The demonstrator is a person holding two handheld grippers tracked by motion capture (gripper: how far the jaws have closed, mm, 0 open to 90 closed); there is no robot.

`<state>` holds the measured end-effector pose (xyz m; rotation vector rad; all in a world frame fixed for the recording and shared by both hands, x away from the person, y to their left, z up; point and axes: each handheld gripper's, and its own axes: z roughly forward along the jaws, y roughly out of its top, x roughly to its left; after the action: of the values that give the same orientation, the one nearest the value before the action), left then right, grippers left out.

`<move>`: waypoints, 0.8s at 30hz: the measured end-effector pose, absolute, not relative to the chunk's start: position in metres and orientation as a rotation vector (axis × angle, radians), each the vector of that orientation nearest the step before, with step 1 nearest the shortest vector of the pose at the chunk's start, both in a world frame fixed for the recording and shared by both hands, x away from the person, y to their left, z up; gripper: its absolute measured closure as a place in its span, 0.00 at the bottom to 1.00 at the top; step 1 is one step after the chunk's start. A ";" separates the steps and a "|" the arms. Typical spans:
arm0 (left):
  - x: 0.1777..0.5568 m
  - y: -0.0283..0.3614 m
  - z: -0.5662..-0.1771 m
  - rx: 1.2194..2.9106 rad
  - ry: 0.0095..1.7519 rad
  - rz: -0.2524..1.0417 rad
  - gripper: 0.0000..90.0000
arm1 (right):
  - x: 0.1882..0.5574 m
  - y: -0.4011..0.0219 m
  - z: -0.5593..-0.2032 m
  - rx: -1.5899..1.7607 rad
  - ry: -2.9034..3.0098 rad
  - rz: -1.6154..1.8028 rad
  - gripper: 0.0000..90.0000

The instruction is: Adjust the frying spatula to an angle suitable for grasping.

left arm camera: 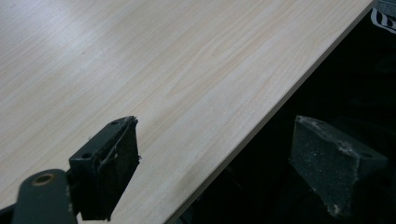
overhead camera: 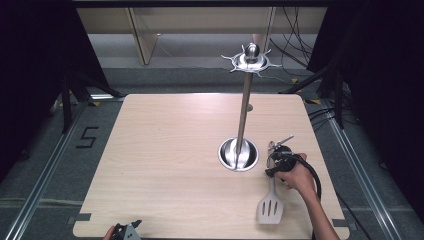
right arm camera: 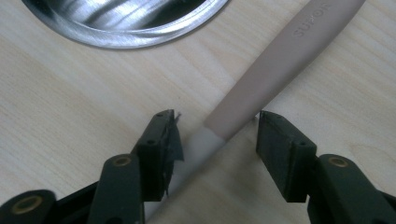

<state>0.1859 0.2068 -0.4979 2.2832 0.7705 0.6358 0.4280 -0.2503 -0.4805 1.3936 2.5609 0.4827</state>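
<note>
- High view: we see a wooden table [overhead camera: 165, 165] with a steel rack [overhead camera: 244, 105] standing right of its middle. The rack's round base [overhead camera: 238, 154] rests on the table, a thin pole rises from it, and a hooked crown [overhead camera: 251, 61] tops the pole.
- High view: the spatula [overhead camera: 271, 200] lies flat near the table's right front corner, just right of the base. Its slotted grey blade points toward us and its handle runs away toward the far edge.
- High view: the right gripper [overhead camera: 276, 161] is down over the handle, held by a hand [overhead camera: 299, 177] whose forearm comes in from the bottom right.
- High view: the left gripper [overhead camera: 126, 231] sits at the table's front edge, well apart from the spatula and rack.
- Left gripper view: we see the left gripper [left arm camera: 233, 168] with its jaws spread wide and nothing between them. One jaw hangs over the table top, the other past its edge over dark floor.
- Right gripper view: the spatula's handle [right arm camera: 280, 56] crosses between the jaws of the right gripper [right arm camera: 217, 140], pinkish-brown above, pale grey below. The jaws are part-open around it; one looks to be at or almost at the handle, but we cannot tell that it touches. The other stands clear, so there is no grip. The base's rim [right arm camera: 126, 32] lies just beyond.
</note>
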 end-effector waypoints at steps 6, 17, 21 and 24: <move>0.186 0.207 -0.498 2.283 0.771 0.634 0.16 | 0.429 -0.254 -0.482 1.353 2.577 0.516 0.55; 0.184 0.206 -0.500 2.257 0.825 0.627 0.16 | 0.424 -0.268 -0.476 1.283 2.643 0.495 0.73; 0.183 0.207 -0.499 2.274 0.835 0.635 0.16 | 0.421 -0.274 -0.475 1.279 2.647 0.488 0.76; 0.183 0.207 -0.499 2.278 0.835 0.629 0.16 | 0.418 -0.277 -0.474 1.304 2.656 0.474 0.79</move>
<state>0.1833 0.2067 -0.4989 2.2775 0.8346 0.6286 0.4182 -0.2772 -0.4738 1.3039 2.6559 0.4741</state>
